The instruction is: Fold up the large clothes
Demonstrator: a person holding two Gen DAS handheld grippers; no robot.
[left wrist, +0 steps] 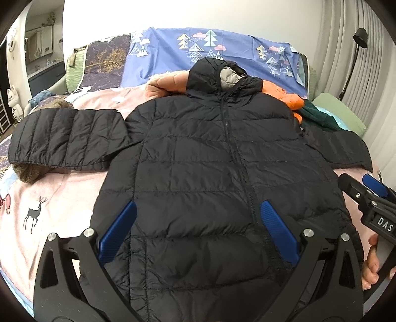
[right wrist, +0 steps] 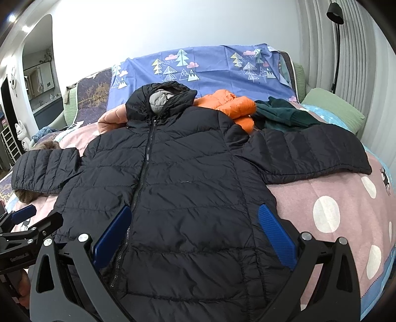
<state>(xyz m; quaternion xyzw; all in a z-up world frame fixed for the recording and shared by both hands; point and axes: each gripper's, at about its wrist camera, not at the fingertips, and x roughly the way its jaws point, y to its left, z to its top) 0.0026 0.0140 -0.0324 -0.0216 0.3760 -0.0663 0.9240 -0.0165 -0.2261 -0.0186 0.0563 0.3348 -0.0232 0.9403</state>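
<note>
Black jacket (left wrist: 210, 173) lies flat, front up, zipped, on the pink blanket (left wrist: 57, 198), hood (left wrist: 215, 74) at 12 o'clock, sleeves spread to 9 and 3 o'clock. Left gripper (left wrist: 198, 230) hovers over the lower hem, jaws wide apart, holding nothing. Right gripper (right wrist: 195, 235) likewise over the hem, jaws wide apart, nothing between them. Each gripper shows at the edge of the other's view. Orange jacket (right wrist: 232, 104) and green garment (right wrist: 282, 114) lie beyond the right shoulder, at 1 o'clock. Blue sheet (right wrist: 212, 69) covers the headboard at 12 o'clock. Black lamp (right wrist: 335, 14) stands at 2 o'clock.
</note>
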